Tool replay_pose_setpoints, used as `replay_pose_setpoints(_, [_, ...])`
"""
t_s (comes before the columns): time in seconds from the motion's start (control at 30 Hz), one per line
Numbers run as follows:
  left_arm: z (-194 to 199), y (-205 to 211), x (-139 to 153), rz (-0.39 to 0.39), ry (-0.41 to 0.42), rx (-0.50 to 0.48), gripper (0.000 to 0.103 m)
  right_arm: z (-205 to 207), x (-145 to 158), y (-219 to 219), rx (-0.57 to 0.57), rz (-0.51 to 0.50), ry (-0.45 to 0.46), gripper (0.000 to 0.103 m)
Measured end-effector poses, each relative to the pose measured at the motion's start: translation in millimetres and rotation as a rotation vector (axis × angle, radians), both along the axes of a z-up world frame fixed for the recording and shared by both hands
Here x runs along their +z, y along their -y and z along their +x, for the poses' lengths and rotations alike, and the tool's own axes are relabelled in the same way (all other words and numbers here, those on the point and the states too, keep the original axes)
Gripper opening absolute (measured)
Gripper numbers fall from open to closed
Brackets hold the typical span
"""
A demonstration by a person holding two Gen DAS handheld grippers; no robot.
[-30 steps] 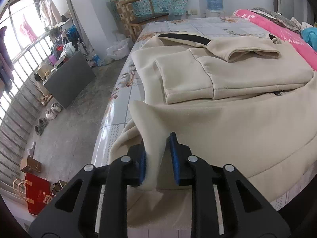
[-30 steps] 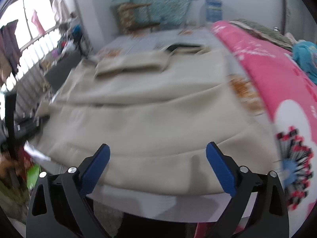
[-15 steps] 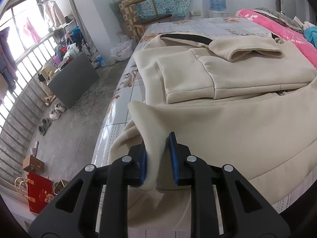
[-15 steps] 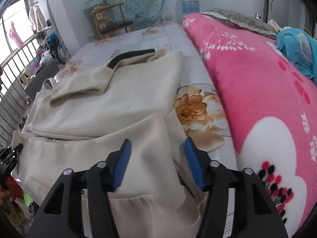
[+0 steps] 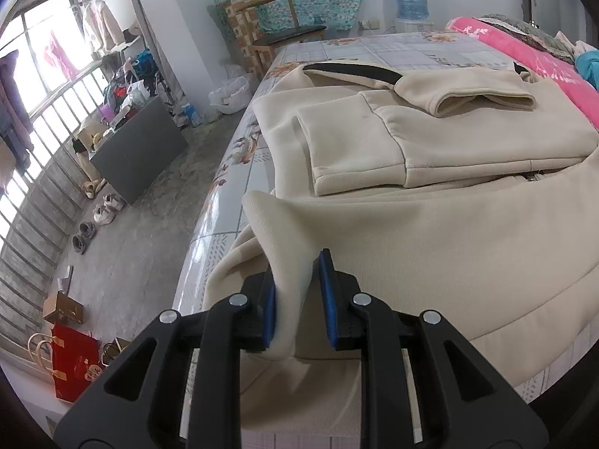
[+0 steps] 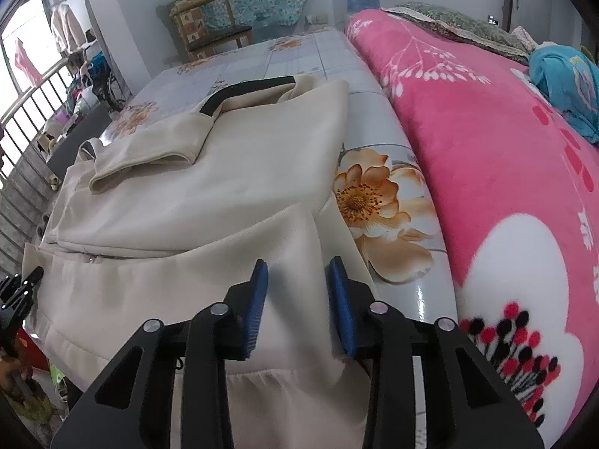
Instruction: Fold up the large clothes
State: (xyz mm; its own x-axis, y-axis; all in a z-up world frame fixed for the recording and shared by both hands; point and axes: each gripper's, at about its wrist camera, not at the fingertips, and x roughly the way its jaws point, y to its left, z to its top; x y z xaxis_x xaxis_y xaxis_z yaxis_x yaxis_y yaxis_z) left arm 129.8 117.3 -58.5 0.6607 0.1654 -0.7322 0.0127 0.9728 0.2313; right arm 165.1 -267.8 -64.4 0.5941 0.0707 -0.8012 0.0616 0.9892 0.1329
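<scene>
Floral bed sheet [image 6: 292, 56] carries cream jacket [image 6: 224, 187], pink blanket [image 6: 486, 131] alongside.

A home bedroom: bed [image 6: 374, 86] with pink blanket [image 6: 505, 157], wooden chair [image 5: 277, 26], shoes [image 5: 105, 207].

Bright window [image 5: 33, 60] daylight, sharp focus, fisheye bending, dark vignetted corners

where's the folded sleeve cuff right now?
The sleeve cuff lies on top of the cream coat, upper right in the left wrist view, beside the black collar; in the right wrist view it sits left of centre.
</scene>
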Motion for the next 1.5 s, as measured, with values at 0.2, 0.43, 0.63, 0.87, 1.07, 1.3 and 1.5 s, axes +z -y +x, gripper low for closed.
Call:
replay_pose_setpoints(0.2, [-0.2, 0.0, -0.2, 0.002, -0.002, -0.002, 0.019, -11.0, 8.6, -14.8, 0.046, -0.072, 0.001, 0.024])
replay_pose_setpoints(0.43, [-0.4, -0.9, 0.7, -0.004, -0.005, -0.002, 0.019, -2.7, 1.6, -22.3, 0.044, -0.169, -0.017, 0.024])
replay_pose_setpoints(0.63, [0.3, -1.0, 0.4, -0.001, -0.004, -0.002, 0.019, -4.1, -1.6, -30.0, 0.046, -0.236, -0.010, 0.024])
replay_pose_setpoints(0.87, [0.2, -1.5, 0.4, -0.003, -0.004, -0.002, 0.019, -4.1, -3.0, -32.2, 0.043, -0.257, -0.010, 0.024])
replay_pose_setpoints(1.07, [0.0, -1.3, 0.3, -0.002, -0.003, -0.003, 0.019, -4.6, -4.2, -33.5, 0.040, -0.264, -0.008, 0.024])
replay_pose_setpoints(1.3, [-0.1, -1.7, 0.2, -0.001, -0.002, -0.004, 0.019, -4.7, -4.8, -34.4, 0.039, -0.267, -0.008, 0.024])
replay_pose_setpoints(1.5, [0.1, -2.2, 0.5, -0.011, -0.001, -0.009, 0.019, -5.3, -5.0, -35.1, 0.031, -0.273, -0.006, 0.024])
